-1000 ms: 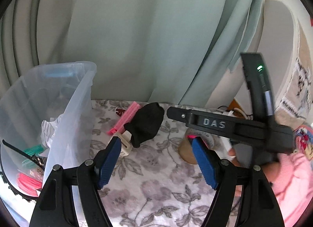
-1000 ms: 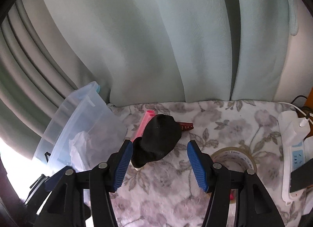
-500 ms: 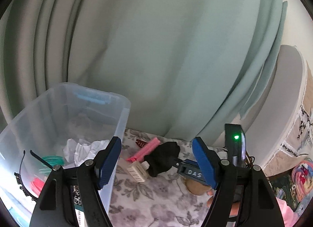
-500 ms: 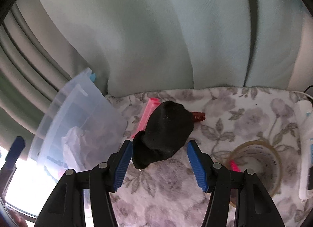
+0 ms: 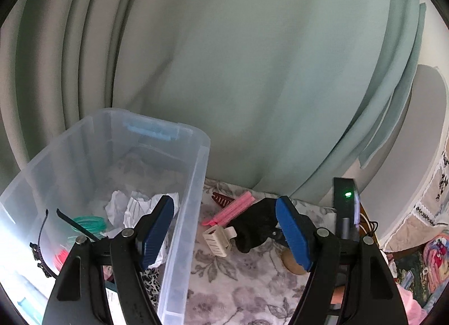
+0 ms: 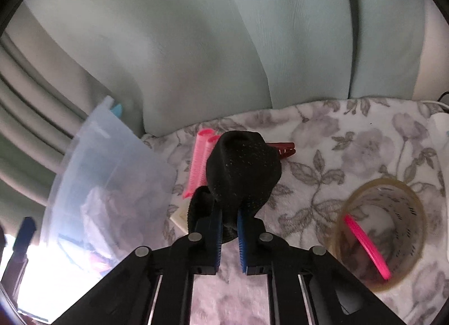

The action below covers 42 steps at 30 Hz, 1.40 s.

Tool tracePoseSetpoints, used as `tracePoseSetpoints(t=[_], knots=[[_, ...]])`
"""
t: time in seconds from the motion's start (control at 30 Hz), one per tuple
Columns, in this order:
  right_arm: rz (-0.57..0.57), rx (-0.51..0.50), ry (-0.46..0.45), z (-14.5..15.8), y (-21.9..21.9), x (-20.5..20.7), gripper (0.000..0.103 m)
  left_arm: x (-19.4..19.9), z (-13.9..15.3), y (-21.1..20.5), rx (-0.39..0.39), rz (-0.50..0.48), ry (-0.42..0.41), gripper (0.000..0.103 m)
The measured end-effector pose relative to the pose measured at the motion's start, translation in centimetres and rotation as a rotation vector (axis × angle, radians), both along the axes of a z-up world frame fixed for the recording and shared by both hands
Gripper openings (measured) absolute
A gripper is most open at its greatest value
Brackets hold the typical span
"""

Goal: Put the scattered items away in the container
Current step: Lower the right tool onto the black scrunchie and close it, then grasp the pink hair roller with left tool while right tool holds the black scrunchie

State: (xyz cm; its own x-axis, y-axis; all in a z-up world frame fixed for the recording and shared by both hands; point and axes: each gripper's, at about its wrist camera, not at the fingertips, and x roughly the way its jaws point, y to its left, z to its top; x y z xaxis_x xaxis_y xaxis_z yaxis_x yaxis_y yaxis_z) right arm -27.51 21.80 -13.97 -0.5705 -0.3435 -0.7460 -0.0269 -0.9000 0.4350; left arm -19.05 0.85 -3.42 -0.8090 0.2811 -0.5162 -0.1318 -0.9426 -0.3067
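Soft daylight, glare blown out lower left; fisheye bending, black corners.

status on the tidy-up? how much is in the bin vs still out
Partly done. The clear bin already holds crumpled paper and a green coil. The right gripper is shut on the black sock. Left: pink rollers, cream clip, red clip, tape roll.

The left wrist camera looks forward and down from high above the clear bin [image 5: 179,184], which fills the lower left of its frame. The right wrist camera sits lower and much closer to the flowered cloth [image 6: 350,140]. Both views share the black sock [image 5: 252,224] and the curtain [image 5: 238,72] behind it.
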Motion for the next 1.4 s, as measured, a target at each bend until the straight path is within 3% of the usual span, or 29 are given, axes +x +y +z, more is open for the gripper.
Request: tracePoseSetpoints(t=[0.27,0.5,0.87,1.1,1.23,1.3,1.37,1.4], knots=[[-0.014,-0.021,0.035,2.5,1.8,4.6,0.010,0.9,0.4,2.4,-0.004,-0.073,0.010,0.076],[-0.042,-0.044,0.008,2.8,3.8,9.1,0.010,1.1,-1.0,5.3,-0.005,-0.148,-0.039,0.076],[-0.086,-0.052,-0.072,0.7,7.1,13.6,0.006,1.9,-5.6,9.7,-0.062,-0.274,-0.169,0.076],[-0.140,-0.061,-0.107,-0.7,9.1,14.8,0.007,1.2,-10.1,11.4,-0.109,-0.314,-0.270,0.076],[-0.182,-0.065,-0.124,-1.5,10.1,14.8,0.011,0.7,-12.1,12.3,-0.141,-0.332,-0.302,0.076],[-0.198,-0.079,-0.134,-1.8,10.5,14.8,0.020,0.4,-12.8,12.7,-0.151,-0.336,-0.315,0.076],[-0.212,-0.101,-0.141,-2.1,10.8,14.7,0.041,0.0,-13.2,13.3,-0.170,-0.345,-0.319,0.076],[-0.218,-0.112,-0.144,-2.2,10.9,14.6,0.043,-0.1,-13.4,13.5,-0.179,-0.349,-0.320,0.076]])
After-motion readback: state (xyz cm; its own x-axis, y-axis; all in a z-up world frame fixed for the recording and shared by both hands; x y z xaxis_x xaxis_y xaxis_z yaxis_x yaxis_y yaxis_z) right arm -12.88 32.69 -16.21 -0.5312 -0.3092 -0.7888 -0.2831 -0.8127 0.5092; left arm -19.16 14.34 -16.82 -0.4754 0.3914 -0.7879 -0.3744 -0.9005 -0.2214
